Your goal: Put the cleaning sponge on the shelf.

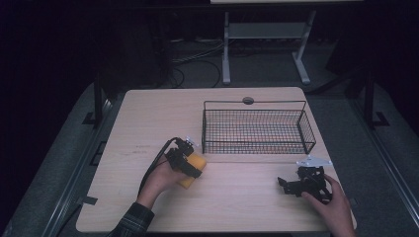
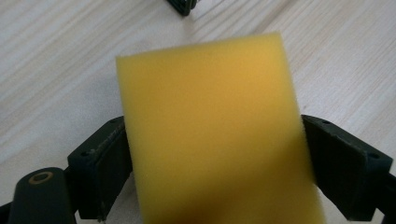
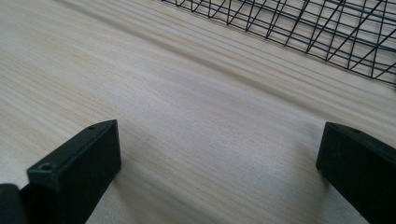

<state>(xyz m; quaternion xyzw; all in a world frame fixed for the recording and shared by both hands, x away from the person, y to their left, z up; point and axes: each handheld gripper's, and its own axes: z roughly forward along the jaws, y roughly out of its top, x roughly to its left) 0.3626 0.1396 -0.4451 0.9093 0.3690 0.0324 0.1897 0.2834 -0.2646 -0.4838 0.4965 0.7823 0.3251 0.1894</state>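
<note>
Near the middle of the wooden table, toward the far right, stands the black wire basket, and every other place is best told from it. Its open top faces up, and its long side runs across the table, parallel to the person's edge.

Just off the basket's near left corner sits the yellow sponge, held between the jaws of the left gripper. In the left gripper view the sponge fills the gap between the two black jaws, each pressed against one of its sides, with its long axis running away from the camera toward a dark corner at the top of that view, likely the basket's.

Off the basket's near right corner, well apart from the sponge, the right gripper rests low over the table, its jaws spread wide with nothing but bare wood between them.

Judging from this, the left hand is far nearer the work: the basket lies just ahead and to the right of its jaws.
</note>
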